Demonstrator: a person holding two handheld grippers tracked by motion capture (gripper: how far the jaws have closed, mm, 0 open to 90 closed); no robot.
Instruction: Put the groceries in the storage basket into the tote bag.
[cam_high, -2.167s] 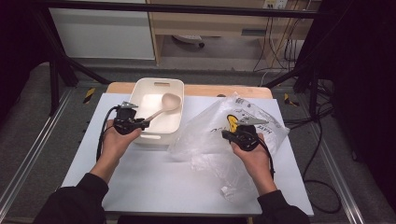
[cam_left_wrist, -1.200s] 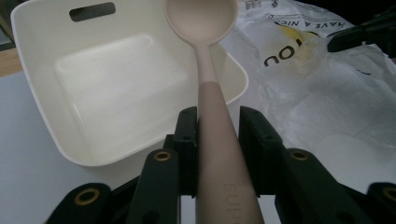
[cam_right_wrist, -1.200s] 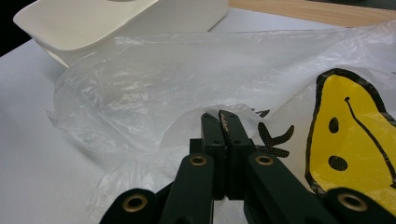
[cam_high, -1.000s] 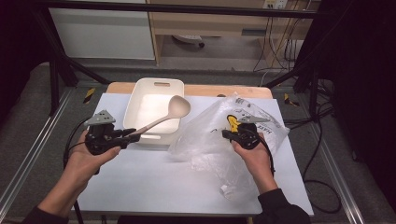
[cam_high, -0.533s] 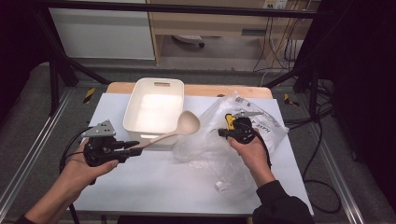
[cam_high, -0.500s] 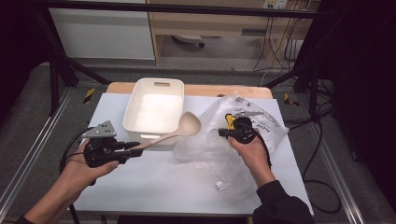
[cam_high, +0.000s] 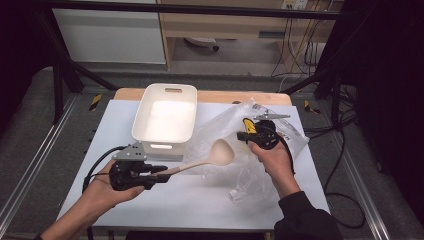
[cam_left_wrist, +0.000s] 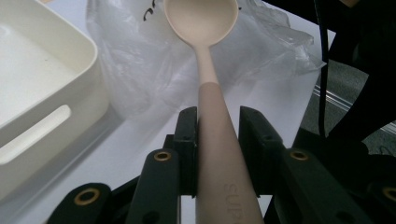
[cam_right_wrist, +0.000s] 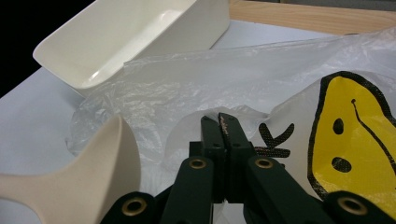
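Left gripper (cam_high: 159, 175) clamped on the thick end of a beige ladle's (cam_high: 200, 161) handle, both pads pressed to its sides. Handle running straight out ahead of the jaws, bowl (cam_left_wrist: 201, 19) well beyond the tips, face up, hovering at the near edge of a clear plastic bag (cam_high: 227, 132). White rectangular tub (cam_high: 165, 116) off to the left ahead of this gripper, slotted handle on its near wall.

Right gripper (cam_high: 243, 136) pinched tight, jaws flush together with a fold of the bag's film (cam_right_wrist: 187, 100) caught between the tips. Yellow smiley print (cam_right_wrist: 355, 135) on the bag just right of these jaws; ladle bowl (cam_right_wrist: 100, 161) near, at lower left of them; tub (cam_right_wrist: 130, 35) farther off beyond. Bag crumpled on the white tabletop (cam_high: 100, 135), spread around and below the right hand (cam_high: 272, 157).
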